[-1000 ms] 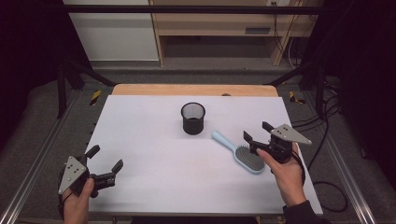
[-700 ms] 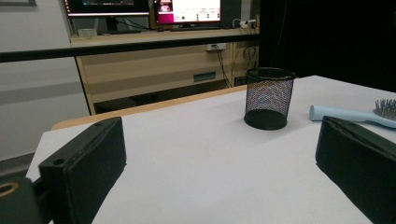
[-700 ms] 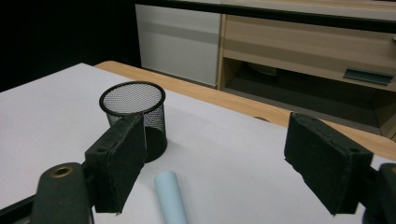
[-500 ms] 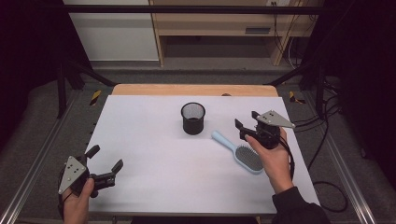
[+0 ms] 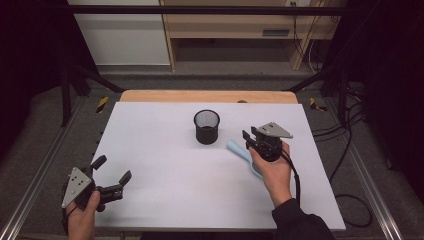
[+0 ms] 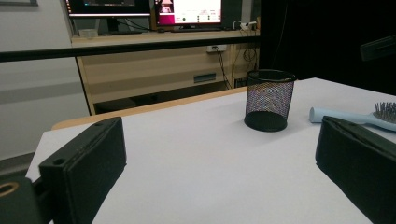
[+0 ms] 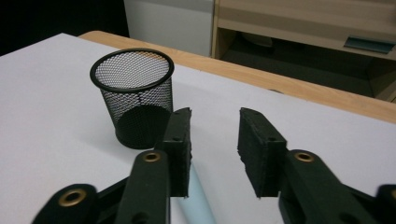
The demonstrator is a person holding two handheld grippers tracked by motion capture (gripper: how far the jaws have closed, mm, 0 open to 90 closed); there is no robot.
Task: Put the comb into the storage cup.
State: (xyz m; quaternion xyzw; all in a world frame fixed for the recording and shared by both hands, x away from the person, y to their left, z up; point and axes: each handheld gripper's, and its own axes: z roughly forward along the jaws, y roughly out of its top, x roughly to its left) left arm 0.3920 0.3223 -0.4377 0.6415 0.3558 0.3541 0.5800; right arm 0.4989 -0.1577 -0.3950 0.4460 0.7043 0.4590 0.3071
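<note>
Two grippers are at work: the right gripper point(image 5: 248, 141), jaws just narrowing yet apart, hovers over the hairbrush point(image 5: 240, 151) handle beside the mesh cup point(image 5: 206, 126) mid-surface, likely to grab it, while the left gripper point(image 5: 111, 174) waits wide open near the front-left corner.

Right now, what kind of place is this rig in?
Probably a lab or office workroom set up for recording. A white-topped table stands inside a metal frame, loose cables trail on the grey floor, and lit monitors sit on a wooden shelf unit behind.
</note>
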